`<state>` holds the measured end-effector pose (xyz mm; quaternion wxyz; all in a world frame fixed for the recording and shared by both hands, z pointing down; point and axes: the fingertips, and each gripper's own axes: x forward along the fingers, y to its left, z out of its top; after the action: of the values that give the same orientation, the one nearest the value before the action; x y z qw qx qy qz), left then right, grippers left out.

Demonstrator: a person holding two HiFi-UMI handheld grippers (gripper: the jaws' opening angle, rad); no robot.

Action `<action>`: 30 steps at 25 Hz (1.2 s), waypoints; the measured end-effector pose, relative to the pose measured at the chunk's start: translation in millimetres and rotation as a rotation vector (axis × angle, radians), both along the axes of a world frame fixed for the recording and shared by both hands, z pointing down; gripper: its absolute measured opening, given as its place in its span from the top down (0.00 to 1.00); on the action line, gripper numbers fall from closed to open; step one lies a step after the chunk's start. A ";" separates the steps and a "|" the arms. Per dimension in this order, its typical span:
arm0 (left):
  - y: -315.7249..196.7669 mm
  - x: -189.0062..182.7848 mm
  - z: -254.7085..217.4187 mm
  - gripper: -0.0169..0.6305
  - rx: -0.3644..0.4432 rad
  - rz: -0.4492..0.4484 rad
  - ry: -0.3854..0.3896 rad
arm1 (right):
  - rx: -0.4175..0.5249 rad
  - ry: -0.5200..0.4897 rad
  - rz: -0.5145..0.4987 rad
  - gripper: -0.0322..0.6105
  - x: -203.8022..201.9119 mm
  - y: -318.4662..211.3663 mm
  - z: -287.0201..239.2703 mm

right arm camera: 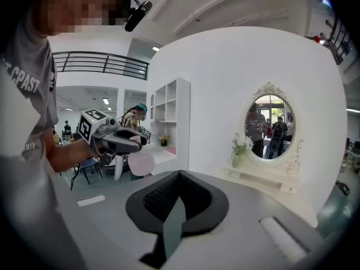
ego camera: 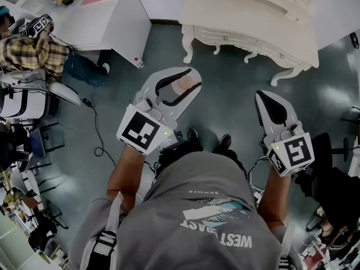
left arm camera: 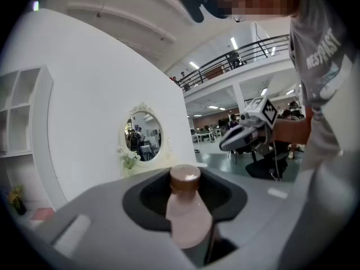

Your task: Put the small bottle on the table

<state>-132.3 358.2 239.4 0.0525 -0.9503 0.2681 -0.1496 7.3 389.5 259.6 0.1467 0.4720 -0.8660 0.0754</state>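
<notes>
My left gripper [ego camera: 180,89] is shut on a small pink bottle [ego camera: 186,83] with a brown cap, held over the grey-green floor. In the left gripper view the bottle [left arm camera: 188,215] stands upright between the black pads [left arm camera: 149,198], cap up. My right gripper [ego camera: 264,98] hangs to the right with its jaws together and nothing in them; its own view shows the pads [right arm camera: 194,198] meeting. A cream, ornate dressing table [ego camera: 253,24] stands ahead, beyond both grippers. Its oval mirror [right arm camera: 270,129] and top [right arm camera: 264,179] show in the right gripper view, where the bottle [right arm camera: 140,163] is at the left.
A white shelf unit [ego camera: 107,16] stands at the far left, with a seated person in a plaid shirt [ego camera: 34,52] beside it. Chairs and clutter line the left edge, and a black cable [ego camera: 95,128] trails across the floor. Dark chairs stand at the right [ego camera: 337,196].
</notes>
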 end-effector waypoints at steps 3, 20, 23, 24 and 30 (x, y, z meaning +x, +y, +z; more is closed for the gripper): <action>-9.3 0.1 1.9 0.77 0.015 0.009 0.002 | 0.007 0.004 0.004 0.95 -2.6 -8.4 3.4; -56.0 21.5 6.8 0.77 0.009 0.018 0.006 | 0.047 -0.041 0.014 0.95 12.8 -59.0 -1.3; -72.4 32.7 8.5 0.77 0.014 -0.015 -0.004 | 0.056 -0.059 -0.002 0.95 28.4 -78.2 -1.1; -78.2 36.9 8.7 0.77 0.014 -0.026 -0.005 | 0.058 -0.061 -0.009 0.95 34.6 -85.9 -1.1; -116.8 63.5 8.7 0.77 0.006 -0.097 -0.014 | 0.062 -0.069 -0.056 0.95 69.5 -135.2 -1.6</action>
<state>-68.8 241.4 248.0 0.0502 -0.9349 0.3139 -0.1579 76.8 254.3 258.0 0.1039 0.4489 -0.8854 0.0607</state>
